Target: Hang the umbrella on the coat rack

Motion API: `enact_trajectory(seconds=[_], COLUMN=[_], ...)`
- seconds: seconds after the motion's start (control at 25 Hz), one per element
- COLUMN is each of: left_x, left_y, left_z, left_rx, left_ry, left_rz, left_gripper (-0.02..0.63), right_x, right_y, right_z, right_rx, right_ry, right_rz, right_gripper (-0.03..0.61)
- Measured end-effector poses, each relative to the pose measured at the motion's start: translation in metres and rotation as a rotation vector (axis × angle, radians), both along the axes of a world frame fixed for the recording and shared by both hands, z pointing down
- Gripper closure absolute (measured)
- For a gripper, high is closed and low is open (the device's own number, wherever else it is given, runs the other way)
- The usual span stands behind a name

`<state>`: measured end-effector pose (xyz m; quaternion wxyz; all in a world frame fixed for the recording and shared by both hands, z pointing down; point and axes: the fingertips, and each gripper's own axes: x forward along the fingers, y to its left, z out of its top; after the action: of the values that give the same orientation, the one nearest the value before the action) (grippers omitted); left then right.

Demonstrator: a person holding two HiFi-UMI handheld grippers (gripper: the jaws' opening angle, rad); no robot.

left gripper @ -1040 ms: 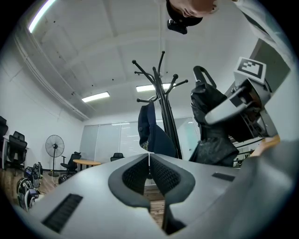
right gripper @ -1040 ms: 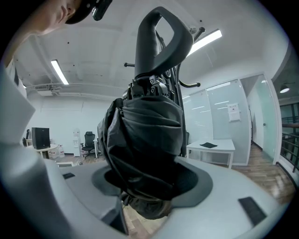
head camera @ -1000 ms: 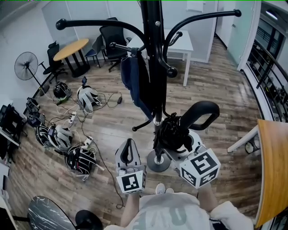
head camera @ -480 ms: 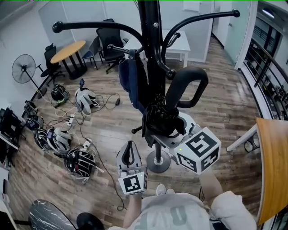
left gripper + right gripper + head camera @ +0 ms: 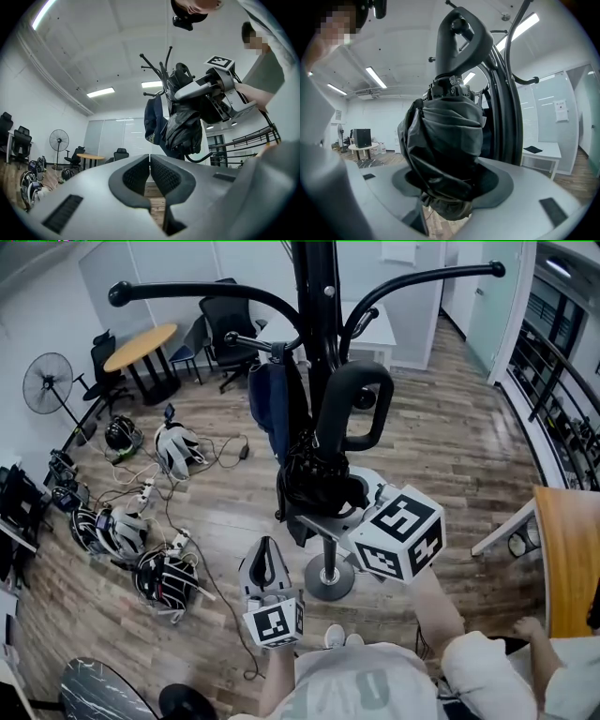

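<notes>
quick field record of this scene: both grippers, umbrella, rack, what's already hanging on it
coat rack: black, upright pole with curved arms
right gripper: shut on the folded black umbrella, gripping its canopy
umbrella handle: loop, uppermost, close beside the pole; not seen resting on a hook
left gripper: shut, empty, held low
already hanging: dark blue garment or bag
lying at left: helmets, cables

My black folded umbrella (image 5: pixel 315 479) stands upright, its canopy bundled and pinched in my right gripper (image 5: pixel 324 512), its looped handle on top. It sits just in front of the pole of the black coat rack (image 5: pixel 314 296), whose curved arms spread above. Whether the handle touches a hook, I cannot tell.
</notes>
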<state>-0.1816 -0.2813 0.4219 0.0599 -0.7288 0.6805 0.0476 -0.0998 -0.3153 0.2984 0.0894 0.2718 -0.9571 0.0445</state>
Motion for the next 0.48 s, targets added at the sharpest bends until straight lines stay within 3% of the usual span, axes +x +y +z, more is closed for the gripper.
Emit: enact_trajectory(seconds=[0.48], left_x=[-0.009], left_y=[0.001], left_z=[0.011], left_rx=[-0.030], left_ry=[-0.001], left_rz=[-0.030], left_gripper=[0.585], right_x=[-0.010], right_y=[-0.022], right_z=[0.035], right_rx=[-0.142], right_ry=[-0.012], right_rz=[-0.027], right_gripper=[0.302])
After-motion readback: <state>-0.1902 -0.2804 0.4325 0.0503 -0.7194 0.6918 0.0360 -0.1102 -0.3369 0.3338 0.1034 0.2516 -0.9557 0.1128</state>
